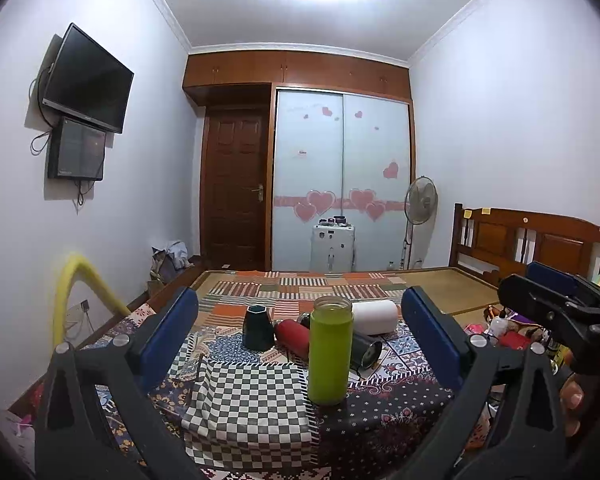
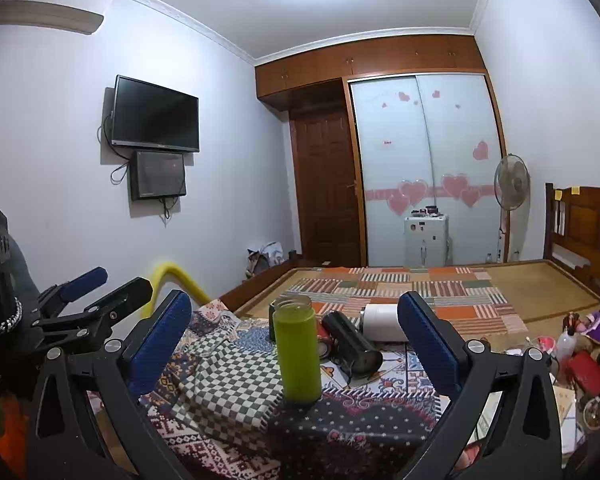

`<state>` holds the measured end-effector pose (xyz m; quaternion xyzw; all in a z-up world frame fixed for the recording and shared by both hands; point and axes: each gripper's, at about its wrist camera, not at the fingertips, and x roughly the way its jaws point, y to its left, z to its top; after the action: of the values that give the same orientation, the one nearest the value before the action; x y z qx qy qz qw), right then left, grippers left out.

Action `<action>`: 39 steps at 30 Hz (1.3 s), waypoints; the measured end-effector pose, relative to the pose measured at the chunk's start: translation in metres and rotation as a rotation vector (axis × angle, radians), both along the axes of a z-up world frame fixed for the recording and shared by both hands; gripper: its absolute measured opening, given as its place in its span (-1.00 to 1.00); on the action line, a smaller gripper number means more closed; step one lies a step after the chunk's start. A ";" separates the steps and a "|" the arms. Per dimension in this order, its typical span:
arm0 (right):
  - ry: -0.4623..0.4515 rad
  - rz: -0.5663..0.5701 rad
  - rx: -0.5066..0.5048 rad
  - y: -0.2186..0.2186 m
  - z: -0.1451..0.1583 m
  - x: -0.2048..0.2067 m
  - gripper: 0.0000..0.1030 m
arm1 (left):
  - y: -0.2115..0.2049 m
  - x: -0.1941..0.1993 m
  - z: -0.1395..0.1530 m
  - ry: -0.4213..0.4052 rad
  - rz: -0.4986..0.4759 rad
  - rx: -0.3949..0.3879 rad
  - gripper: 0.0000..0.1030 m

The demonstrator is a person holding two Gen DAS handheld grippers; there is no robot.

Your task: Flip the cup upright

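Both pairs of tongs, left point(image 1: 300, 344) and right point(image 2: 296, 344), are hovering spread and empty above the patchwork-covered bench point(image 1: 256, 412), where, behind the upright green bottle point(image 1: 331, 350), white cup point(image 1: 376, 317), black cup point(image 2: 352, 344) and red cup point(image 1: 292, 338) are lying toppled, each probably needing a mid-body pinch before tipping.
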<state>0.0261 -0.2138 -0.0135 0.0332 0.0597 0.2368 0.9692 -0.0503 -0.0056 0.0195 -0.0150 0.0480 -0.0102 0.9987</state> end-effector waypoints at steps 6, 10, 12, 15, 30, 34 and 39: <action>-0.003 -0.013 -0.005 -0.001 -0.003 -0.006 1.00 | -0.001 -0.006 -0.001 -0.004 -0.001 0.000 1.00; -0.002 -0.016 -0.005 -0.002 -0.002 -0.007 1.00 | -0.001 -0.006 -0.002 -0.005 -0.001 0.000 1.00; -0.002 -0.017 -0.003 -0.003 -0.003 -0.009 1.00 | 0.000 -0.005 -0.002 -0.006 -0.003 -0.002 1.00; -0.002 -0.022 -0.002 -0.003 -0.003 -0.009 1.00 | 0.001 -0.004 -0.004 -0.003 -0.005 -0.001 1.00; -0.009 -0.056 -0.022 -0.002 -0.003 -0.010 1.00 | 0.001 0.000 -0.007 0.000 -0.004 0.002 1.00; -0.007 -0.056 -0.023 -0.001 -0.003 -0.010 1.00 | 0.000 0.001 -0.008 0.001 0.000 0.004 1.00; -0.007 -0.055 -0.025 -0.001 -0.003 -0.010 1.00 | -0.001 0.002 -0.010 0.001 -0.001 0.003 1.00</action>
<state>0.0163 -0.2144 -0.0161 0.0219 0.0585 0.2096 0.9758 -0.0479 -0.0066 0.0099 -0.0137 0.0487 -0.0108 0.9987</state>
